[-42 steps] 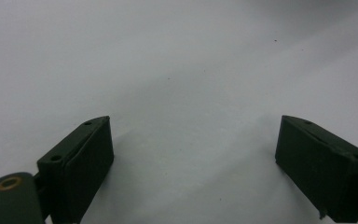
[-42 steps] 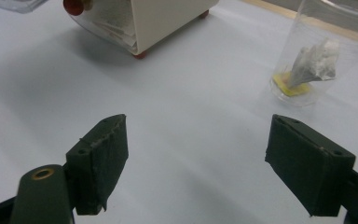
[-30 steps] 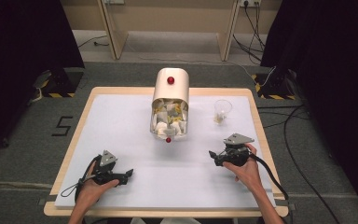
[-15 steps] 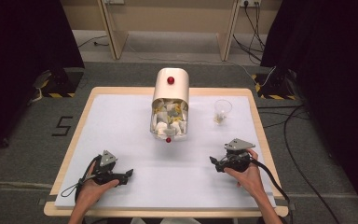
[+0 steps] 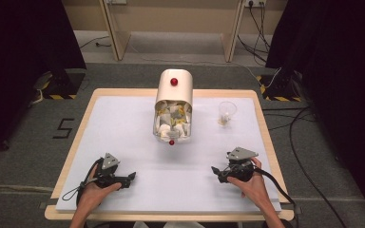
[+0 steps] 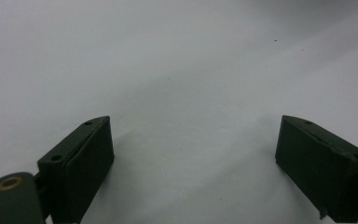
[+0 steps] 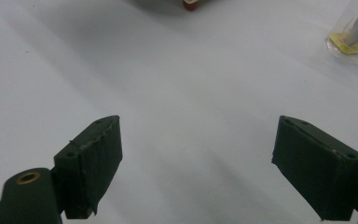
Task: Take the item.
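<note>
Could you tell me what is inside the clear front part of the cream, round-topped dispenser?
The cream dispenser's clear front holds a heap of white and yellow packets. Whatever sits farther back is hidden under the opaque cream hood.

Bare mat (image 5: 123, 128) beside central dispenser (image 5: 173, 107)

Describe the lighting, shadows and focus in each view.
High view: even overhead light, the white table top bright against dark surroundings; the dispenser box and clear cup look slightly soft. Left gripper view: the left tongs are open, casting faint, diffuse shadows on the white surface. Right gripper view: the right tongs are open; the cup at the corner is blurred.
</note>
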The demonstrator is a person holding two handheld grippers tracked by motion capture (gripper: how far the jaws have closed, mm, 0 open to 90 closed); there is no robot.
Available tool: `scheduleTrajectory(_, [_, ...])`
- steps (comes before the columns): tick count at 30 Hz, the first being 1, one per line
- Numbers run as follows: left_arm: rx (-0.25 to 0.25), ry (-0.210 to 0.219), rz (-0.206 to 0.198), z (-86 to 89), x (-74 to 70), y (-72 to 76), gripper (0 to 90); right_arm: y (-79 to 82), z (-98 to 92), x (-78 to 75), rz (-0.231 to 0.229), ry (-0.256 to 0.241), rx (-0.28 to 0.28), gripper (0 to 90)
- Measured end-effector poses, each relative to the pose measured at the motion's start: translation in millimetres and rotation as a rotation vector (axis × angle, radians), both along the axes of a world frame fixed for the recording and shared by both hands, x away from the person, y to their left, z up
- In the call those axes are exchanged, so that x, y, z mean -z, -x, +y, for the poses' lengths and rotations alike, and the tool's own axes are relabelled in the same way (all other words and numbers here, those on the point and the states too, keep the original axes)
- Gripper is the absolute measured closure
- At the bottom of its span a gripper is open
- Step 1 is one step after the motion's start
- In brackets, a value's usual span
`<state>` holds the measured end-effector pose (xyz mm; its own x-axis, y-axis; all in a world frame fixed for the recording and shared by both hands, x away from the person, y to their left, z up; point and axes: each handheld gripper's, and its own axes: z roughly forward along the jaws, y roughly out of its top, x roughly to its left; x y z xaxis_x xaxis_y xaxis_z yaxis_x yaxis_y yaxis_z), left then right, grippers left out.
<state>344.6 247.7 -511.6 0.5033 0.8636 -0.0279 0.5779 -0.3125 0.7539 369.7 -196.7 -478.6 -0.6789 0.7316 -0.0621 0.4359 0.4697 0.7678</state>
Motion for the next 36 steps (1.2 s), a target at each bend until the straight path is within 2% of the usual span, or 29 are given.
scheduleTrajectory(13, [-0.001,-0.001,-0.001,-0.1,0.0,0.1,10.4,16.9,3.5,4.7,0.009,0.038,-0.021,16.7])
scheduleTrajectory(15, [-0.001,-0.002,-0.001,-0.1,0.0,0.1,10.4,19.3,0.1,7.9,0.026,0.024,-0.01,17.6])
scheduleTrajectory(21, [-0.001,-0.002,-0.001,-0.1,0.0,0.1,10.5,23.2,-7.1,11.3,0.027,0.028,0.007,16.8])
scheduleTrajectory(22, [-0.001,-0.003,0.0,-0.1,-0.1,0.1,10.5,24.3,-8.2,11.8,0.041,0.021,0.007,17.2])
scheduleTrajectory(28, [-0.001,-0.001,-0.001,-0.1,0.0,0.1,10.5,28.9,-16.2,14.7,0.057,0.024,0.02,16.1])
scheduleTrajectory(36, [-0.001,-0.001,-0.001,-0.2,0.0,0.2,10.5,35.8,-14.8,17.5,0.07,0.048,-0.001,16.2])
